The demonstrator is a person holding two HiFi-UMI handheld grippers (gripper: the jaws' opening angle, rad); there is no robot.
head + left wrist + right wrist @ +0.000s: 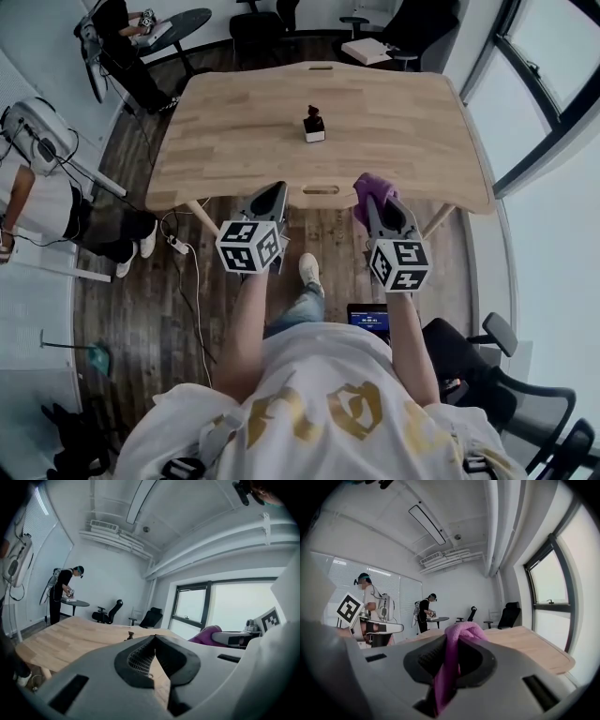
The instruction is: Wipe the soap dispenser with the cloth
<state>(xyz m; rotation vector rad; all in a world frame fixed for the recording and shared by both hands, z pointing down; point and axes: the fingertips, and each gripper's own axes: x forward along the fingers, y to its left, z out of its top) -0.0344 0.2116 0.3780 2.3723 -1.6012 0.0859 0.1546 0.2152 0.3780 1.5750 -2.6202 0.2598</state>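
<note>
At the far left of the head view, a person in a white top [37, 202] stands on the dark plank floor [141, 309], well apart from the table. Next across is my left gripper [277, 190], hanging just off the near edge of the light wooden table with rounded corners [216, 141] and pointing across it. In its own view the left gripper [154, 638] has its jaws pressed together tip to tip, with nothing between them.

The small soap dispenser [314, 125], a white block base under a dark pump head, stands upright near the middle of the tabletop. It is ahead of both grippers, between their lines, and well apart from each. From the left gripper view I get it only as a tiny dark shape [131, 634] just above the jaw.

My right gripper [379, 202] sits level with the left one at the table's near edge. It is clamped on a soft purple cloth [367, 187]. In the right gripper view the cloth [461, 632] bunches above the tips of the right gripper [452, 644] and trails down between the pads.

Further right are dark window frames [544, 84] and, low down, a black office chair [497, 384].
</note>
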